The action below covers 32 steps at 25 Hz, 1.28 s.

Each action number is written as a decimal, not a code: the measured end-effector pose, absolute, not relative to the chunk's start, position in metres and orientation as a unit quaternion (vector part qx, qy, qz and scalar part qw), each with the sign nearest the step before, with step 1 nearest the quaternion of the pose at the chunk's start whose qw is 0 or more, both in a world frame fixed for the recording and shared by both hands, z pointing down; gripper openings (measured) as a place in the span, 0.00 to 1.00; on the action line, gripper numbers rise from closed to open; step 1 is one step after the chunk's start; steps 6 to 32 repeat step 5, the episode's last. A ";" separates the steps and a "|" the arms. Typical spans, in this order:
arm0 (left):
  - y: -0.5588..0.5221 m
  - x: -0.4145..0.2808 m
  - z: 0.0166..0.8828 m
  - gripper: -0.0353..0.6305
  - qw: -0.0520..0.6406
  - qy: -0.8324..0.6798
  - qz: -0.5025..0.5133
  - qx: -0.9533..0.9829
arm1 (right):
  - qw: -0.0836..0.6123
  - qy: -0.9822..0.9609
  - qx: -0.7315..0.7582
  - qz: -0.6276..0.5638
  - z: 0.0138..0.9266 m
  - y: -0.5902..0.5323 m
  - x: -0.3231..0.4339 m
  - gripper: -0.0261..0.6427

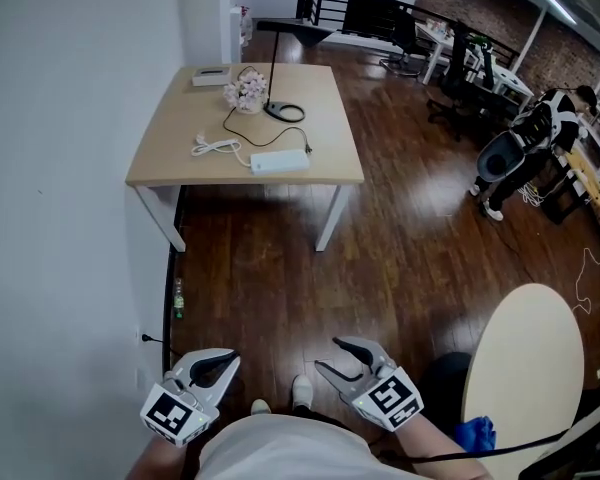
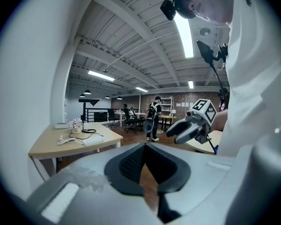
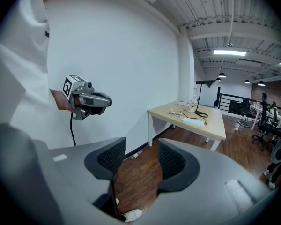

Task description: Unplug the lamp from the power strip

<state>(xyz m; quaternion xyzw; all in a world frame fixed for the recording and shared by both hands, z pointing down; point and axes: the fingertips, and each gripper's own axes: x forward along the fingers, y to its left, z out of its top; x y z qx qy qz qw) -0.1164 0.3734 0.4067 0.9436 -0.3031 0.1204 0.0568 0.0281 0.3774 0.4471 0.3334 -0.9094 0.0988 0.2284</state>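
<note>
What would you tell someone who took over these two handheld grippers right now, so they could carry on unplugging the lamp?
Left gripper: jaws together, holding nothing.
Right gripper: jaws apart, empty.
Both are held low by the body, well short of the table.
On the table: the lamp stands toward the back and the white power strip lies near the front edge. The lamp's black cord runs to the strip's right end.
Done: nothing; the plug appears to be in the strip.
Left: walk to the table, probably steady the strip with one gripper, then pull the plug with the other.
</note>
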 end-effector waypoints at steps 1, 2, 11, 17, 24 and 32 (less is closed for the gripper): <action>0.376 -0.119 0.406 0.06 0.057 -0.302 0.121 0.944 | 0.231 -0.909 0.332 0.098 0.447 0.380 0.024 0.37; 0.379 -0.123 0.406 0.06 0.056 -0.301 0.121 0.944 | 0.234 -0.909 0.332 0.097 0.447 0.383 0.020 0.37; 0.390 -0.133 0.408 0.06 0.056 -0.297 0.125 0.945 | 0.237 -0.909 0.331 0.094 0.446 0.390 0.008 0.37; 0.390 -0.133 0.408 0.06 0.056 -0.297 0.125 0.945 | 0.237 -0.909 0.331 0.094 0.446 0.390 0.008 0.37; 0.390 -0.133 0.408 0.06 0.056 -0.297 0.125 0.945 | 0.237 -0.909 0.331 0.094 0.446 0.390 0.008 0.37; 0.390 -0.133 0.408 0.06 0.056 -0.297 0.125 0.945 | 0.237 -0.909 0.331 0.094 0.446 0.390 0.008 0.37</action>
